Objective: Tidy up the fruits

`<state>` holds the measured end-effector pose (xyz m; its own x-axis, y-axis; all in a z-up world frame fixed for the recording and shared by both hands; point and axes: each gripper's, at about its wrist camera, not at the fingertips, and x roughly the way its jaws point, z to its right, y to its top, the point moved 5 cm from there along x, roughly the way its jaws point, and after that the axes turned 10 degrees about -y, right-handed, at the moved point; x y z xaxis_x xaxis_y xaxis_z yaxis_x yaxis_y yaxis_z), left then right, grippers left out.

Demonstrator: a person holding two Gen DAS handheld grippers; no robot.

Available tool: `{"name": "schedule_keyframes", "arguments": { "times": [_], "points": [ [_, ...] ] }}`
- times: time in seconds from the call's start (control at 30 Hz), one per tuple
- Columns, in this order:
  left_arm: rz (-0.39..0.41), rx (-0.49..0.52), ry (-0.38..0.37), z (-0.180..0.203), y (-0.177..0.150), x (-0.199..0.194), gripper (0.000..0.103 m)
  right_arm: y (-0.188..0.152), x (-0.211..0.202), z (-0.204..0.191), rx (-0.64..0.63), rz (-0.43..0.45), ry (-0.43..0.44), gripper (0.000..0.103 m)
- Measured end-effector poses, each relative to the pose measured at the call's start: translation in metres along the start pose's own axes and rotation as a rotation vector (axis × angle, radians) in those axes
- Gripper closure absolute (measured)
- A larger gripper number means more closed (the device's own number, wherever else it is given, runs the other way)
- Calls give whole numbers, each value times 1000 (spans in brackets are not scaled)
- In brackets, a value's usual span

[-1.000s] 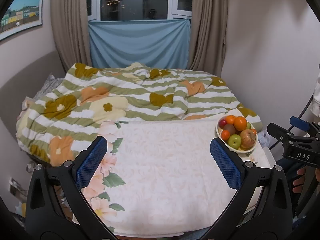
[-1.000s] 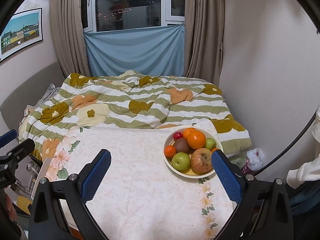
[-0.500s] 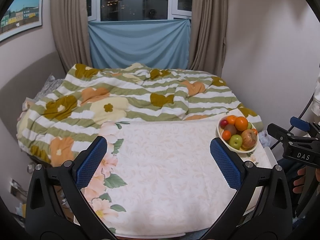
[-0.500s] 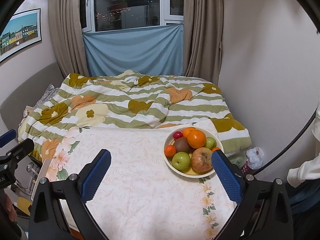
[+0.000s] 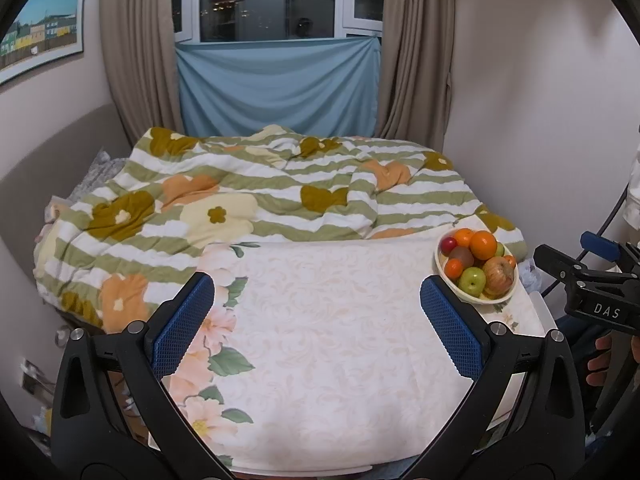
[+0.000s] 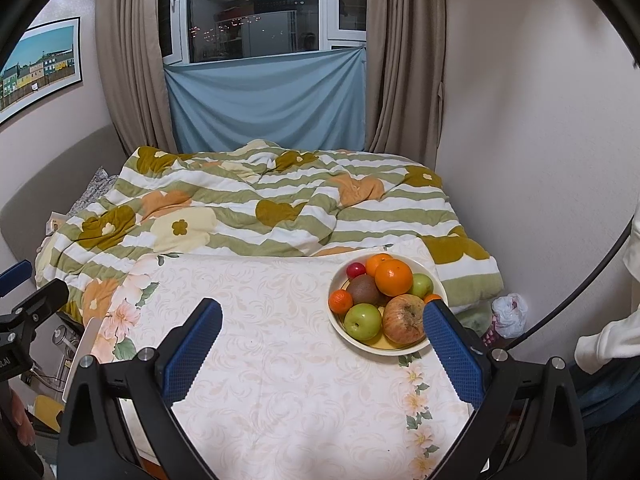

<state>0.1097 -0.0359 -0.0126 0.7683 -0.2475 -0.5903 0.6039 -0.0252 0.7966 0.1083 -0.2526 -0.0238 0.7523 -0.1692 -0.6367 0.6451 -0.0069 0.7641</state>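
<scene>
Moved: right gripper [image 6: 322, 344] crept slightly toward bowl [image 6: 400, 350]; left gripper [image 5: 316, 320] barely shifted
Tongs: both spread wide, empty
Fruit: heaped in bowl, table's [image 6: 280, 380] far-right corner
Risk: nudged pile rolls off onto bed [image 6: 260, 200]

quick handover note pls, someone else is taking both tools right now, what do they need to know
Left tool: open, empty, over the bare tablecloth.
Right tool: open, empty, its right finger near the bowl's edge; contact cannot be judged.
Fruit: all piled in the bowl at the table's far right: large orange, green apple, red-yellow apple, kiwi, small red fruit, smaller oranges.
Done: nothing visibly sorted.
Left: take fruit out and arrange it, probably starting with the right tool.
</scene>
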Motion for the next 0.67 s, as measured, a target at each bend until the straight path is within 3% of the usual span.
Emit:
{"name": "schedule_keyframes", "arguments": {
  "times": [0.47,0.67],
  "points": [
    [3,12,-43,4,-5,-2,0,0,0,0,2,-1,2,3],
    [-2,27,13,3,-11,1,0,-4,6,4,13,-16,-1,3]
  ]
}}
